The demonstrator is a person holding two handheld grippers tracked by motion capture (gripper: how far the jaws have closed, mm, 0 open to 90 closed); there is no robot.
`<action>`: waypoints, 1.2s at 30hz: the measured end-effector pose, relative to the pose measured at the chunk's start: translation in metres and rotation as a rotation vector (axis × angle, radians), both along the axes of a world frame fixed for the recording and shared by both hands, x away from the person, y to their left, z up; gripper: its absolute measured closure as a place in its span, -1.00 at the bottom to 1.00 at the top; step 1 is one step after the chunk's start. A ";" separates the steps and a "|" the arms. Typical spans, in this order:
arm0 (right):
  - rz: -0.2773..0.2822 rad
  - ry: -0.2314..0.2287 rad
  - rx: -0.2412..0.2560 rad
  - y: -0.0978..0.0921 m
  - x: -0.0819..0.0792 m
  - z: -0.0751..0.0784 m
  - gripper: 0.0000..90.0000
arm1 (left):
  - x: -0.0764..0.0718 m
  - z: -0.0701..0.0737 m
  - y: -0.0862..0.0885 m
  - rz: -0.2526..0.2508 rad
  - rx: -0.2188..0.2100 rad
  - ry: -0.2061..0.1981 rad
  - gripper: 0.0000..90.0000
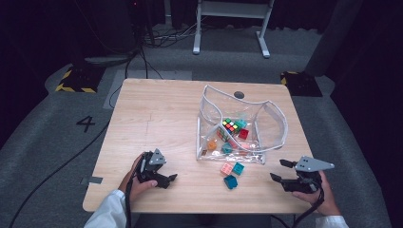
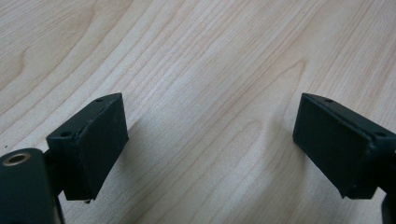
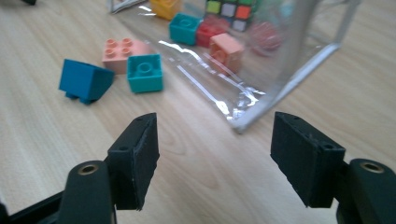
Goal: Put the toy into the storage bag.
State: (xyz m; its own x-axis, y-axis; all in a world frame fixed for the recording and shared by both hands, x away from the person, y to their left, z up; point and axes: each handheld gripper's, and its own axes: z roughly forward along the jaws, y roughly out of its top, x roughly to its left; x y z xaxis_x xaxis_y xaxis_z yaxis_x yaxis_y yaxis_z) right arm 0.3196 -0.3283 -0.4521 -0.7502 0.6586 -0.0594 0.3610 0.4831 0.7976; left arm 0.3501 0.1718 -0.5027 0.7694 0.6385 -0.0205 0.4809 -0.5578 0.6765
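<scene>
A clear plastic pouch [image 1: 274, 119] lies open on the right half of the wooden table [image 1: 157, 114]. Inside it are a Rubik's cube [image 1: 231, 126] and several small toy blocks. Just outside its near edge lie a pink block [image 1: 226, 168], a teal block [image 1: 238, 168] and a darker blue block [image 1: 231, 182]. My left gripper [image 1: 167, 173] rests open near the front left; its jaws [image 2: 210, 135] frame bare wood. My right gripper [image 1: 279, 170] is open at the front right, jaws [image 3: 215, 149] facing the pouch's corner [image 3: 280, 74], with the blue block [image 3: 85, 80], teal block [image 3: 144, 72] and pink block [image 3: 122, 51] ahead to its left.
The table's front edge [image 1: 190, 209] is close behind both hands. A round cable hole [image 1: 239, 94] sits at the back of the table. On the floor beyond are a white desk frame [image 1: 233, 23], cables and a marked "4".
</scene>
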 end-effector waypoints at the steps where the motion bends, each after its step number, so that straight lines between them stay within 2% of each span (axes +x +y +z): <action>1: 0.011 0.007 0.002 0.004 -0.001 -0.004 -0.25 | 0.000 0.000 0.000 0.000 0.000 0.000 -0.77; 7: 0.057 0.016 -0.014 0.024 -0.001 -0.021 -0.17 | 0.000 0.000 0.000 0.001 0.004 -0.004 -0.77; 9: 0.068 0.036 -0.009 0.030 0.000 -0.025 -0.16 | 0.000 0.000 0.000 0.001 0.003 -0.003 -0.77; 18: 0.100 0.050 -0.050 0.062 0.011 -0.040 -0.12 | 0.000 0.000 0.000 -0.001 -0.001 0.002 -0.77; 20: 0.085 0.067 -0.039 0.068 0.014 -0.042 -0.10 | 0.000 0.000 0.000 0.000 0.000 0.003 -0.77; 24: 0.106 0.081 -0.028 0.079 0.022 -0.049 -0.09 | 0.000 0.000 0.000 0.000 0.000 0.001 -0.77; 27: 0.104 0.068 -0.026 0.083 0.024 -0.050 -0.06 | 0.000 0.000 0.000 -0.003 -0.003 0.005 -0.77; 30: 0.085 0.096 -0.020 0.085 0.026 -0.050 -0.06 | 0.000 0.000 0.000 -0.002 -0.001 0.003 -0.77; 31: 0.092 0.092 -0.023 0.086 0.027 -0.050 -0.05 | 0.000 0.000 0.000 -0.002 -0.001 0.003 -0.77; 36: 0.110 0.066 -0.033 0.097 0.028 -0.050 0.17 | 0.000 0.000 0.000 -0.001 -0.001 0.003 -0.77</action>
